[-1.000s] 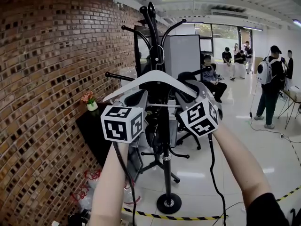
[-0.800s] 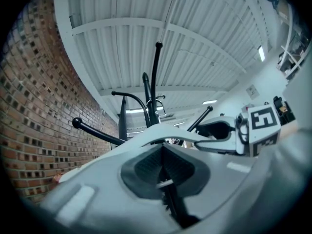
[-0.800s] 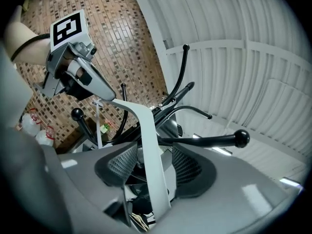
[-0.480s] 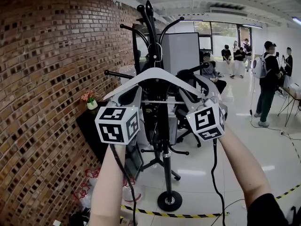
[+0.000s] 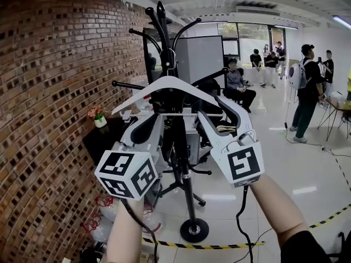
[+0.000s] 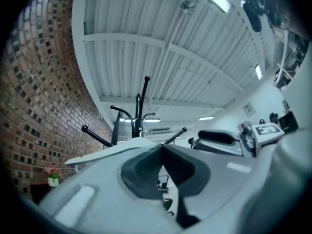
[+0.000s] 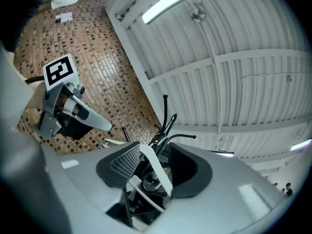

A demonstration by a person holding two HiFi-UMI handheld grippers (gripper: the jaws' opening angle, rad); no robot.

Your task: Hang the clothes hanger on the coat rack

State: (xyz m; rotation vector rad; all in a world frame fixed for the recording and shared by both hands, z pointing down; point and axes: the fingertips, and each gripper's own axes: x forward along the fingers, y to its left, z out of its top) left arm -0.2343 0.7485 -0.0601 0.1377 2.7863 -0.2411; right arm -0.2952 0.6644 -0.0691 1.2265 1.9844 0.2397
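A white clothes hanger hangs by its hook on the black coat rack, arms spread level. My left gripper points up at the hanger's left arm from just below. In the left gripper view its pads meet at the tip with nothing between them, and the hanger lies beyond. My right gripper sits under the hanger's right arm. Its jaws stand apart and have just been closing a little. The hanger's white arm shows in the gap, next to one pad and not pinched.
A brick wall runs along the left, with a flower pot on a dark table. Office chairs and a grey board stand behind the rack. Several people are at the back right. Striped tape crosses the floor.
Both grippers have drawn back and down from the hanger, towards the camera. The hanger stays hung on the rack.
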